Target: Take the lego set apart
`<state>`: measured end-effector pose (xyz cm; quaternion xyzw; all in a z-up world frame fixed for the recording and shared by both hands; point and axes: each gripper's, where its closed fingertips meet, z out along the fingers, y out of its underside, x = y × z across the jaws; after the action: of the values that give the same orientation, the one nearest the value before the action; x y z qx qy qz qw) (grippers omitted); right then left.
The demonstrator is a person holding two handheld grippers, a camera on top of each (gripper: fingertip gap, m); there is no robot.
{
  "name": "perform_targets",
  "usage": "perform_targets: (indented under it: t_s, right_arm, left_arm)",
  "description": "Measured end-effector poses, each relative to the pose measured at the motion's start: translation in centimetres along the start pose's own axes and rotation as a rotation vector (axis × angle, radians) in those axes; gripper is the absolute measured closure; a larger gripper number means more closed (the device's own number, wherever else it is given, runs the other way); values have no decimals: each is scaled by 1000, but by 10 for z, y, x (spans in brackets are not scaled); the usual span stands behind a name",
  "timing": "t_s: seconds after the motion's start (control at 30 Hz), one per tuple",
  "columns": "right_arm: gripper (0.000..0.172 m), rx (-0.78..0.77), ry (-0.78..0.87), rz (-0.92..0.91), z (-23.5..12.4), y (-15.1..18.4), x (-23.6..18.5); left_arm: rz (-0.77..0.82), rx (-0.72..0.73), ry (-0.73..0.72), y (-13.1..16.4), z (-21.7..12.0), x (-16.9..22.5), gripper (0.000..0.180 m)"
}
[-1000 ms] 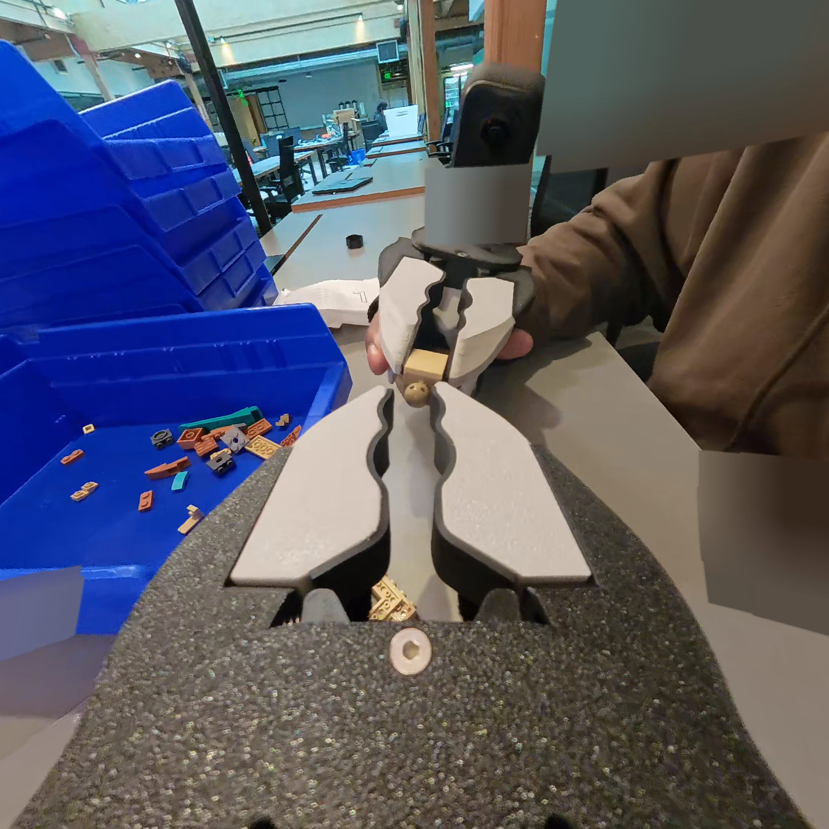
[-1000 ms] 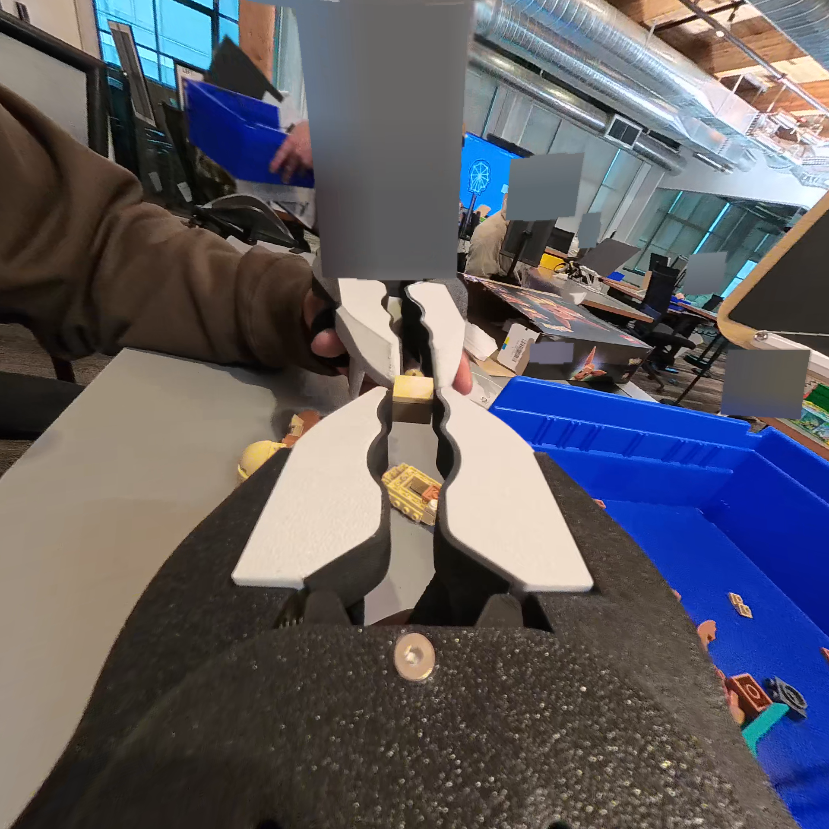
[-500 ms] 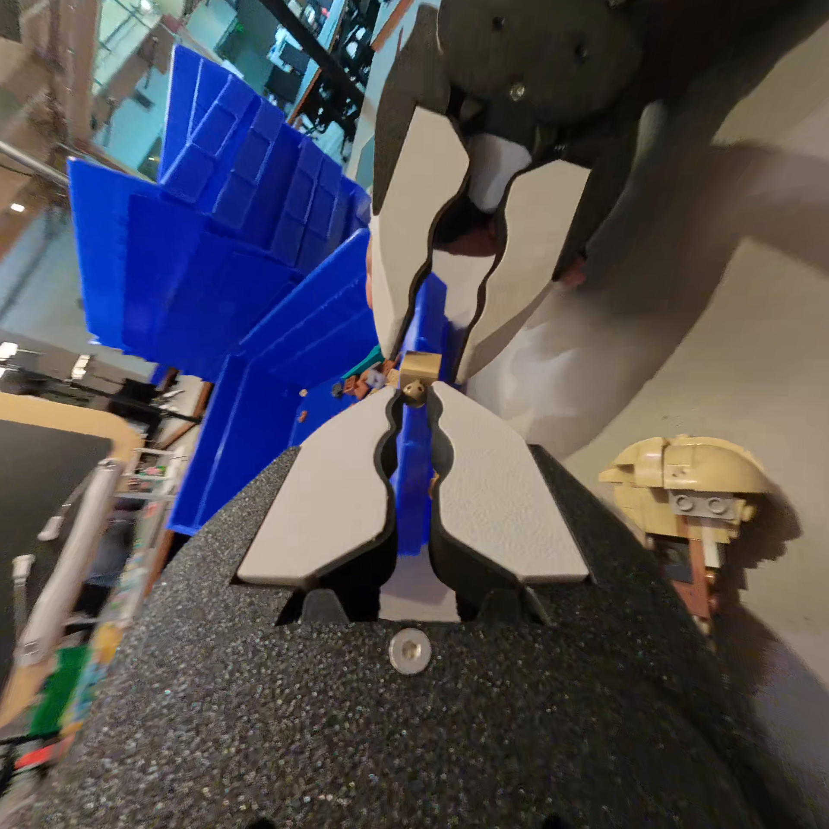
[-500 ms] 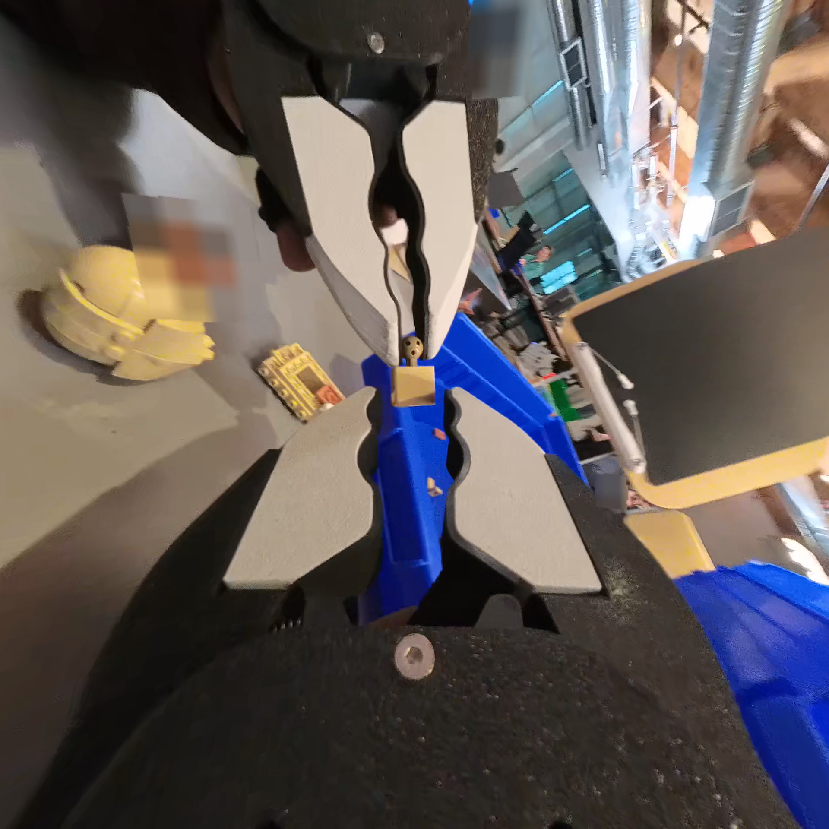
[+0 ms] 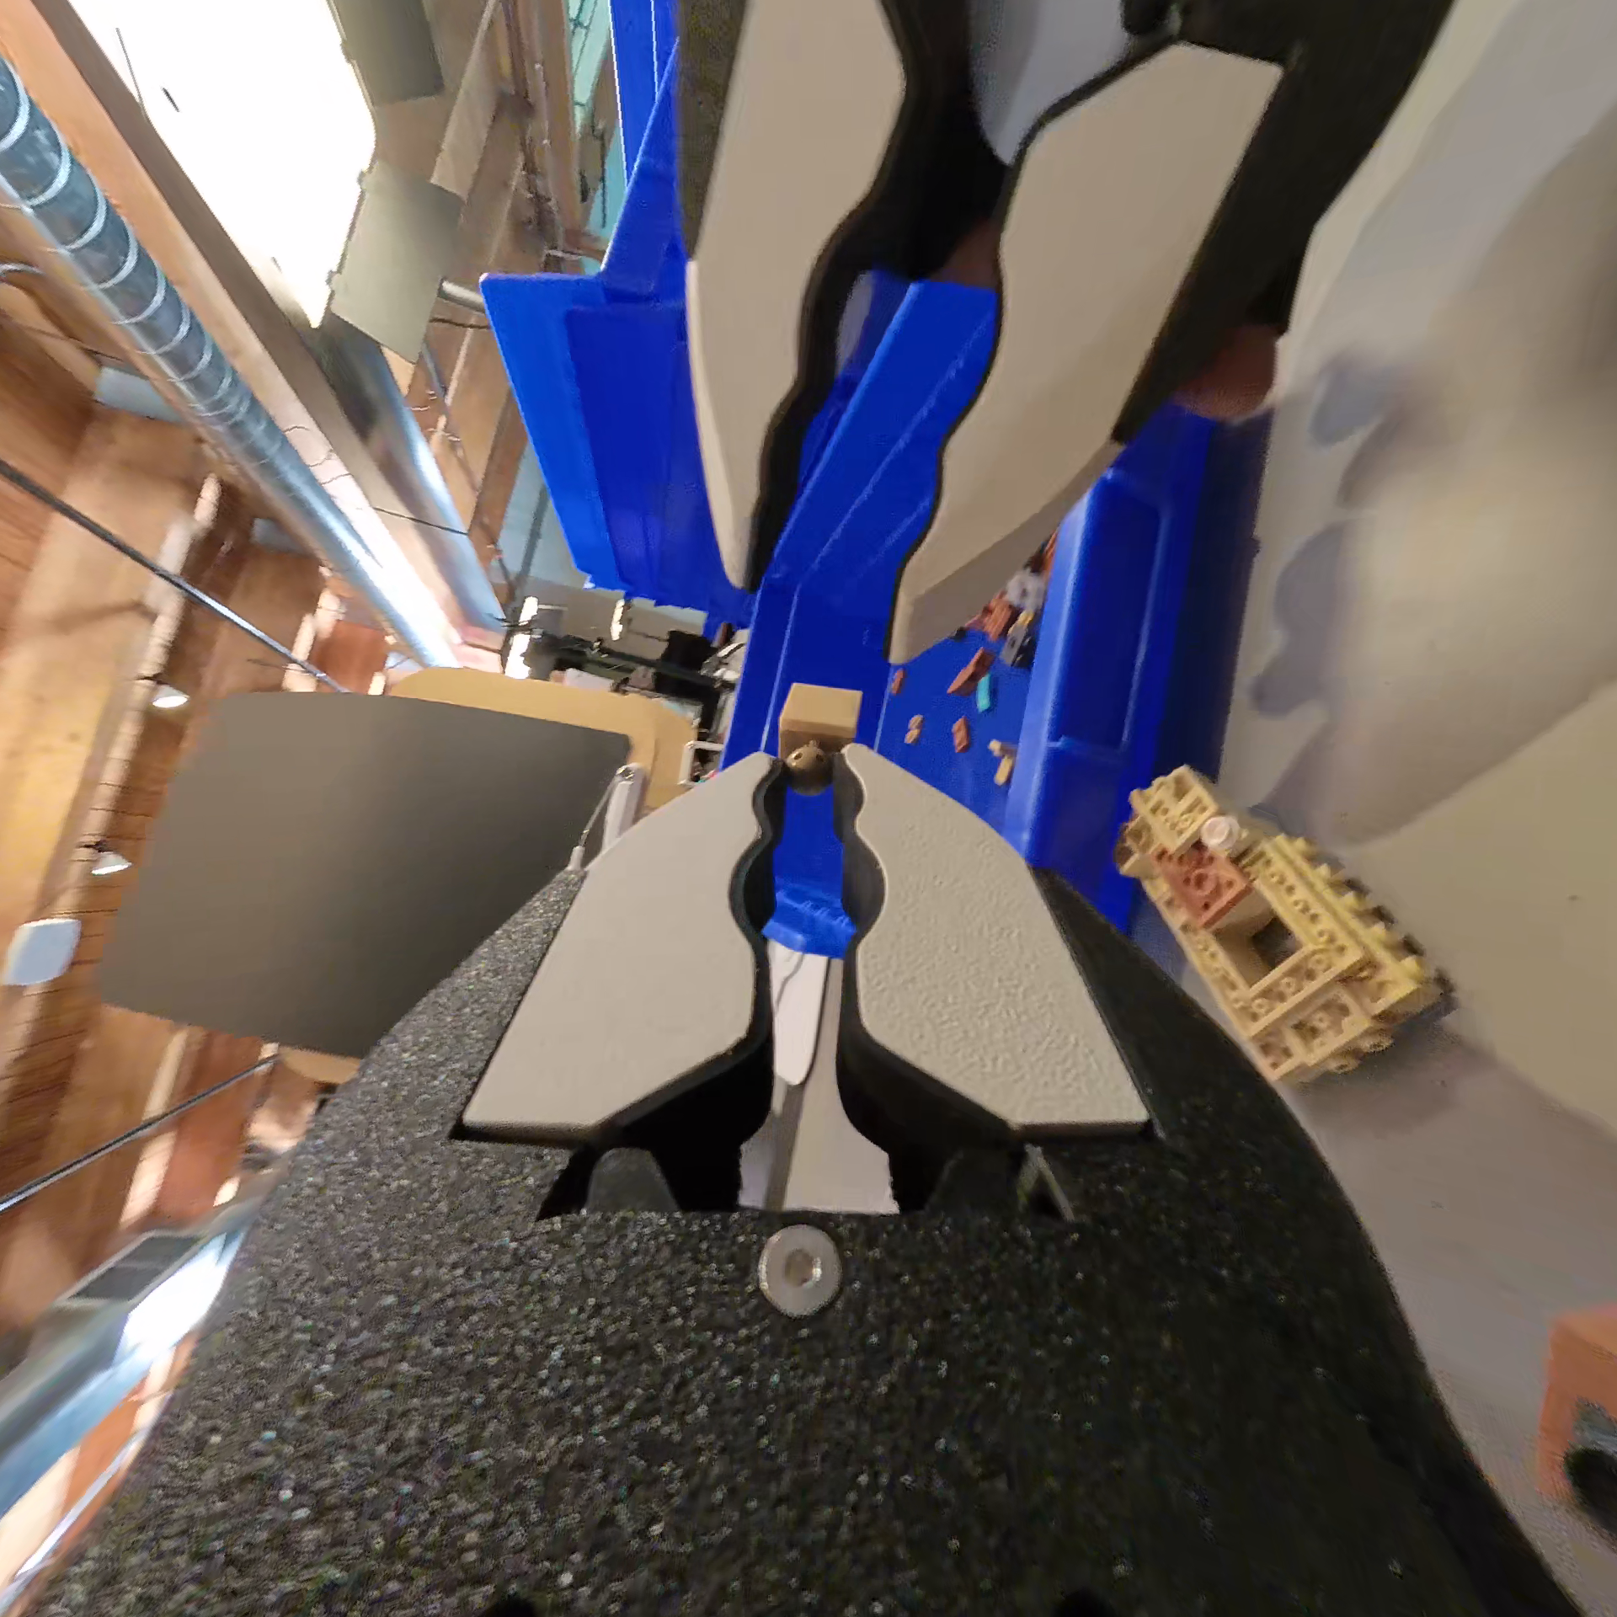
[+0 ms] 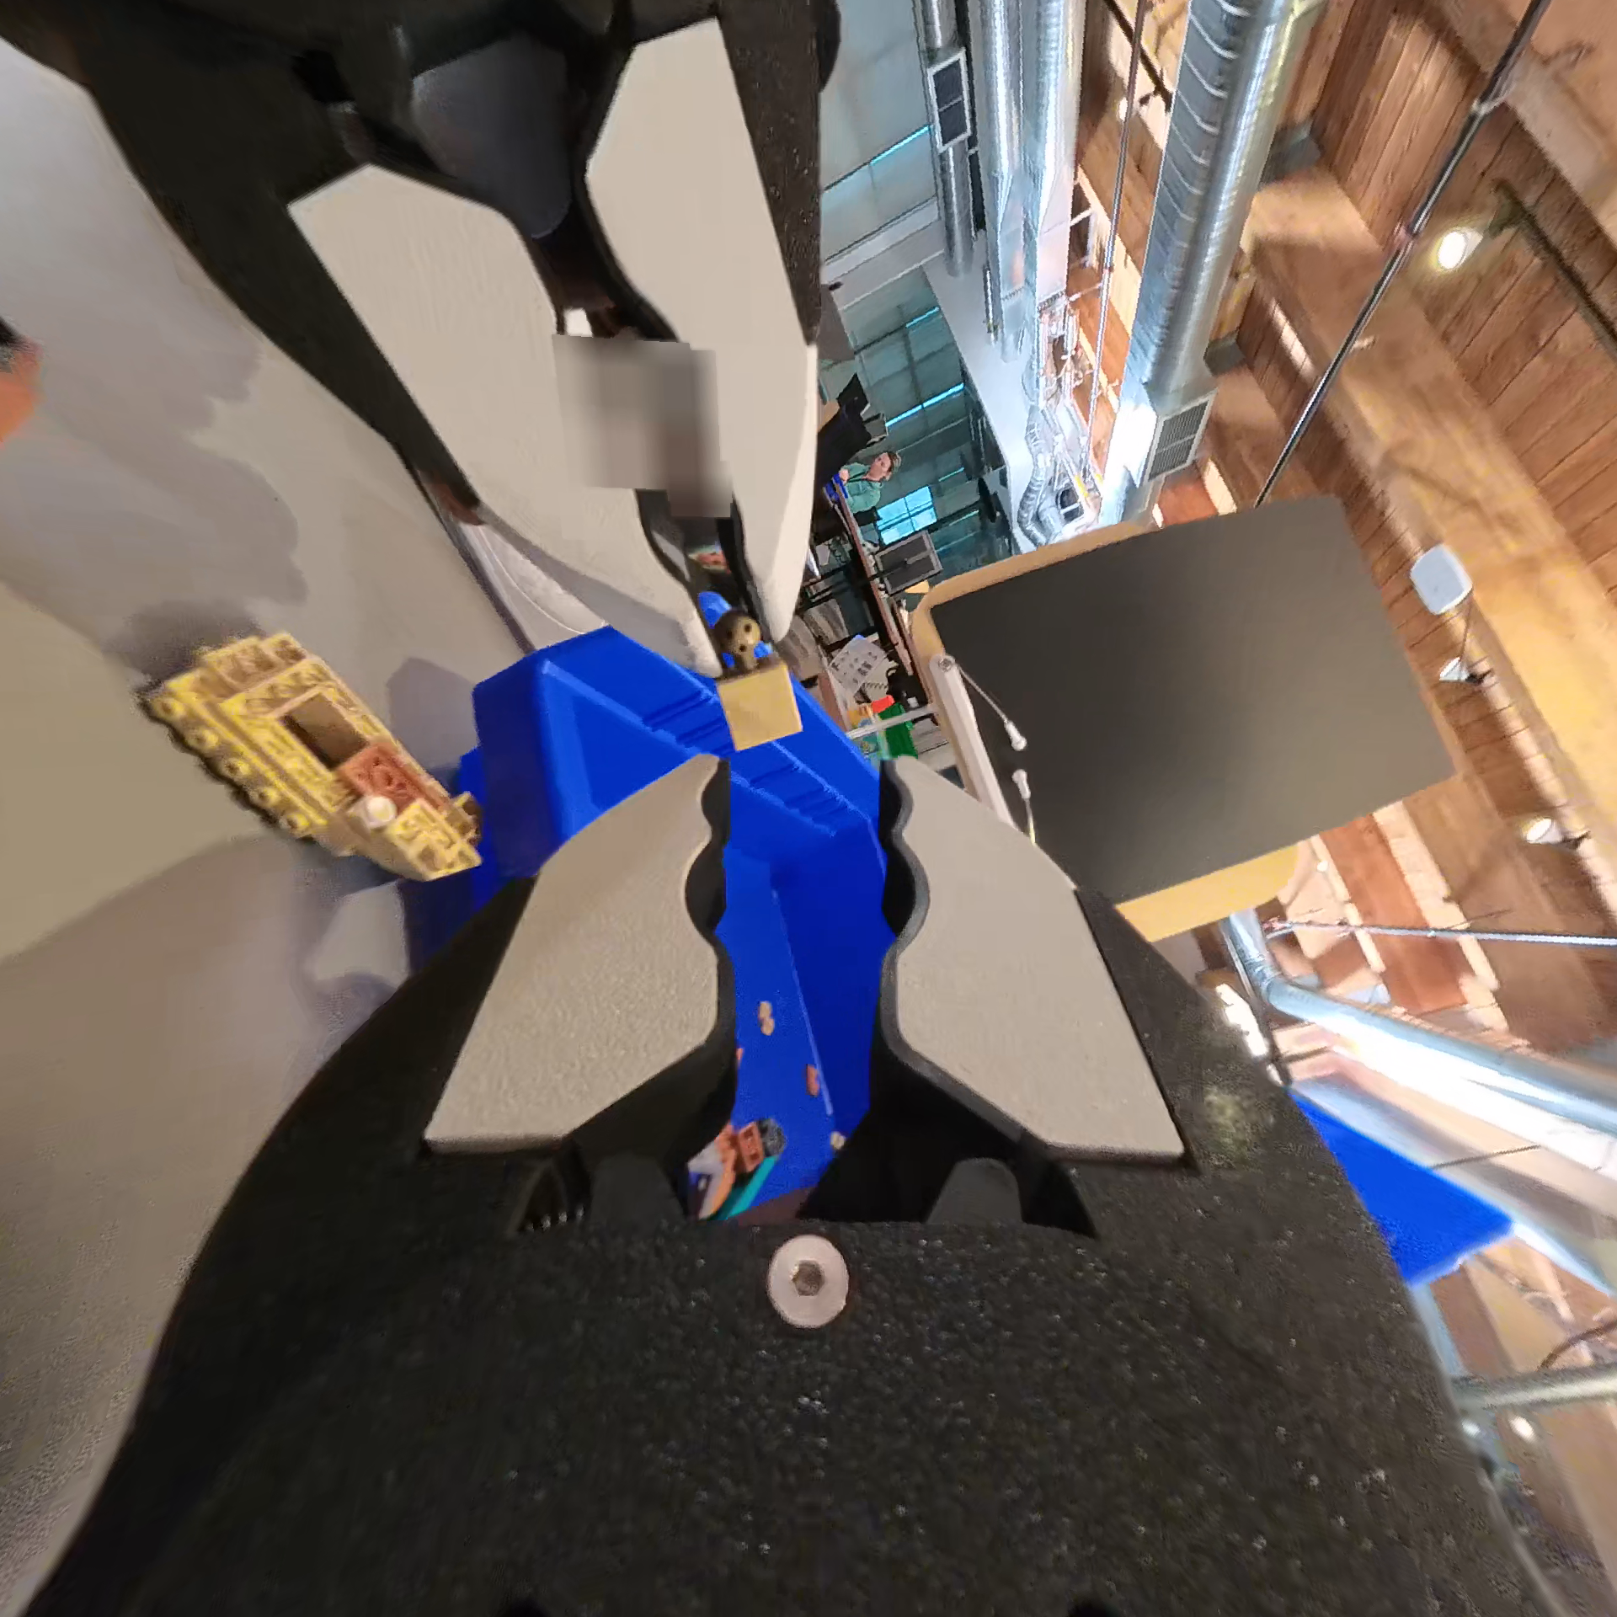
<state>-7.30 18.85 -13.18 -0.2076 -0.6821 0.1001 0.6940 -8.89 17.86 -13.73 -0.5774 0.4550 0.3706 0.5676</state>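
Jaws of the left gripper [image 5: 810,763] are clenched on the ball end of a tan brick [image 5: 819,713]; the right gripper [image 6: 803,783] is released, its pads apart from the brick, which hangs between both over the blue bin [image 5: 1085,700]. A tan brick build [image 5: 1269,927] lies on the worktop [image 5: 1487,612] just beside the bin.

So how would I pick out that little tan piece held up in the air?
Find the big blue bin beside the grey table. In front of it the left tongs pinch a small dark ball joined to a tan cube. Unlike the loose bricks lying in the bin and the tan brick model on the table, it hangs in mid-air.
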Motion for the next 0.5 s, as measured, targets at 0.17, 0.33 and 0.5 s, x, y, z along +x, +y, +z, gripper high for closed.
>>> perform_targets:
  t_s: [0.17, 0.33, 0.5]
  right_arm:
    - [137, -10, 37, -62, 21, 1, 5]
    - [138, -71, 107, -54, 24, 18, 9]
    - [142, -102, 155, -88, 21, 22, 5]
  left_arm:
    - [100, -40, -49, 11, 5, -4, 171]
    - [252, -34, -75, 13, 21, -6, 171]
    - [307, -39, -102, 7, 24, 0, 171]
